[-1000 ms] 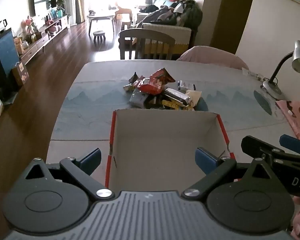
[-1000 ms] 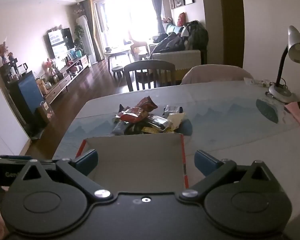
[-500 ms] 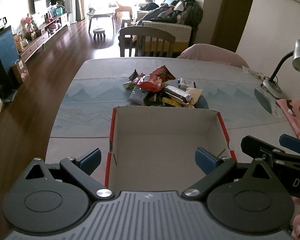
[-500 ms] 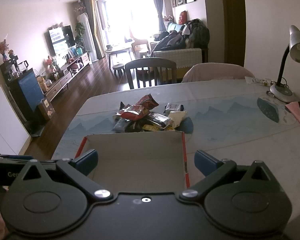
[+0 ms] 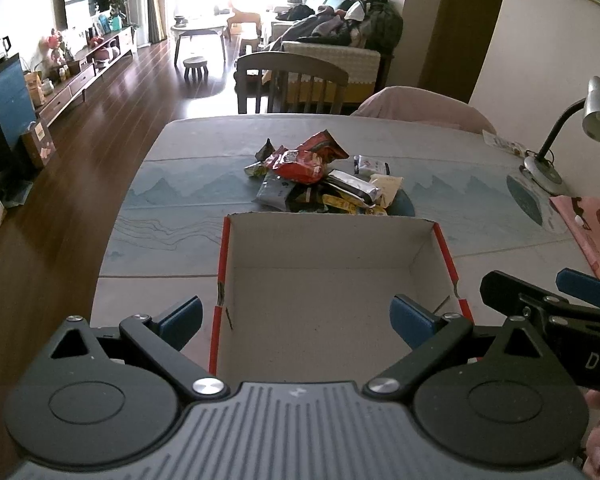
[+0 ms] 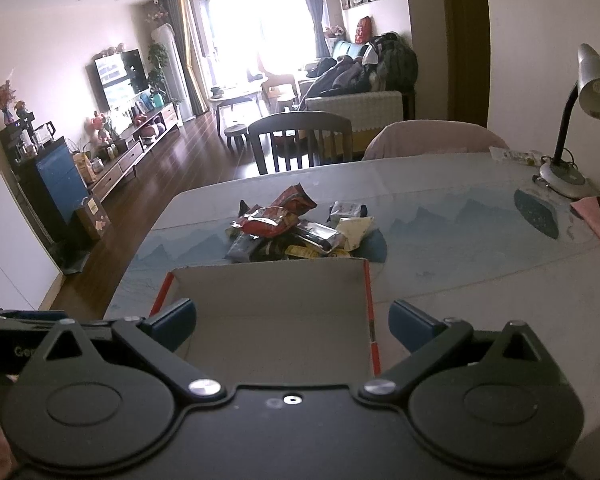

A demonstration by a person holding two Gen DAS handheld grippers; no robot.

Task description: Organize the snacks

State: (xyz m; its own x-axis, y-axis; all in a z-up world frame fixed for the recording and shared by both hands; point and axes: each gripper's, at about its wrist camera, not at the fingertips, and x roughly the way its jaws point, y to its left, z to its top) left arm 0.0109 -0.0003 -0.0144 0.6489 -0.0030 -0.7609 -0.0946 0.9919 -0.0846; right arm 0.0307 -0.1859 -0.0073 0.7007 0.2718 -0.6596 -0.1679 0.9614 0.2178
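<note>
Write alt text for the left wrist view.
An open left hand-held gripper hangs over an empty red-edged cardboard box on a pale blue patterned tablecloth. A pile of foil snack packets lies just beyond the box.

The box [image 6: 276, 312] front edge hides the lower packets of the snack pile [image 6: 296, 232], their print too small to read, and the lower frame cuts its near end

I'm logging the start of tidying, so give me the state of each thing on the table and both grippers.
Open cardboard box with red edges: upright, empty.
Pile of snack packets: heaped beyond the box, none packed.
Grey desk lamp: apparently unlit.
Left gripper: open, empty.
Right gripper: open, empty.
</note>
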